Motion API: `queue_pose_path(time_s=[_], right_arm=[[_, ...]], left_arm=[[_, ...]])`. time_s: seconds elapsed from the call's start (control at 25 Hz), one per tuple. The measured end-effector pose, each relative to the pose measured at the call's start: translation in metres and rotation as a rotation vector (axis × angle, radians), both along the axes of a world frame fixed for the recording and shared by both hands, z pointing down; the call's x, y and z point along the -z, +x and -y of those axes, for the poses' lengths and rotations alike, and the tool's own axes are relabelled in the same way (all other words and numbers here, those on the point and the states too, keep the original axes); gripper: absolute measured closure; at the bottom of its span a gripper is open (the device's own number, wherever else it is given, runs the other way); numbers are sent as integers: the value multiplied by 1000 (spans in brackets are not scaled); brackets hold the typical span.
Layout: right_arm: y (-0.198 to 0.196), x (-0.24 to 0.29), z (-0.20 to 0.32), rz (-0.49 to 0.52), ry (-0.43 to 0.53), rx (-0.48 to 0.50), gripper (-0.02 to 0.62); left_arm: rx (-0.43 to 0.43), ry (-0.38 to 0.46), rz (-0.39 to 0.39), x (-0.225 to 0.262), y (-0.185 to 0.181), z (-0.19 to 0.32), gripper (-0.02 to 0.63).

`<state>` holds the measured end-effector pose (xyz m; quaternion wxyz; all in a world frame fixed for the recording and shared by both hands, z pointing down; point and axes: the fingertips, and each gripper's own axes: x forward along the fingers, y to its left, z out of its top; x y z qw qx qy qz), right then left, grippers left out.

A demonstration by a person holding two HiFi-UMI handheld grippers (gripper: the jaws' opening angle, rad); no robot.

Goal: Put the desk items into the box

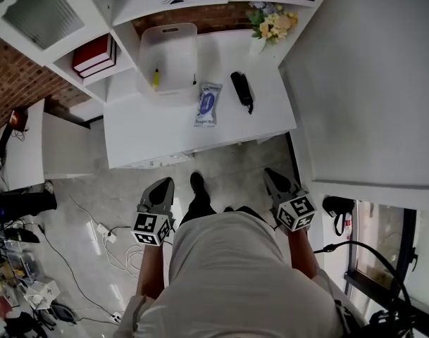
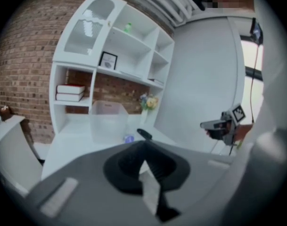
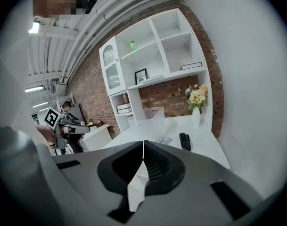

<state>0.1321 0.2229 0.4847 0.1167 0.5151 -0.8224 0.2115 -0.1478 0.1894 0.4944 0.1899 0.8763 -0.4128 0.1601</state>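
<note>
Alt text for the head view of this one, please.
Looking down, a person stands short of a white desk, holding the left tongs and right tongs shut, empty and pointed toward it. On the desk sit a clear plastic box with a yellow pen inside, a blue-and-white packet and a black stapler-like object.

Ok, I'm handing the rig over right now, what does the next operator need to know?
Left gripper: shut, empty, held over the floor short of the desk.
Right gripper: shut, empty, also short of the desk.
Box: at the back of the desk, with a yellow pen-like item lying in it.
Done: that yellow item appears to be in.
Left: the blue-and-white packet and the black item, both on the desk right of the box. Open a gripper before reaching.
</note>
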Motion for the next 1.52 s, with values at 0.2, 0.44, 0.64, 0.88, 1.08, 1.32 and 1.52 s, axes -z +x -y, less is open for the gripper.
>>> queue_pose_path(time_s=[0.2,0.44,0.64,0.88,1.08,1.32,1.52], right_arm=[[-12,-5,41,-1,-11,-31,592],[-26,-6,79,-12,-15,-63,592],[-32,-2,107,-27,-3,-47,592],[-15,-5,142,-22,11,-8,592],[4,-14,163,-4,-10,62,592],[27,-27,180,10,-54,137,592],[48,-37,191,23,-92,163,592]], left_arm=[[-58,5,18,-6,-10,47,603],[-124,7,9,-8,-8,89,603],[-150,-4,9,-15,2,110,603],[-124,-10,-39,-20,24,132,603],[-84,25,-40,-22,55,152,601],[-56,0,-22,-42,91,175,600],[-61,-47,29,-72,117,194,566]])
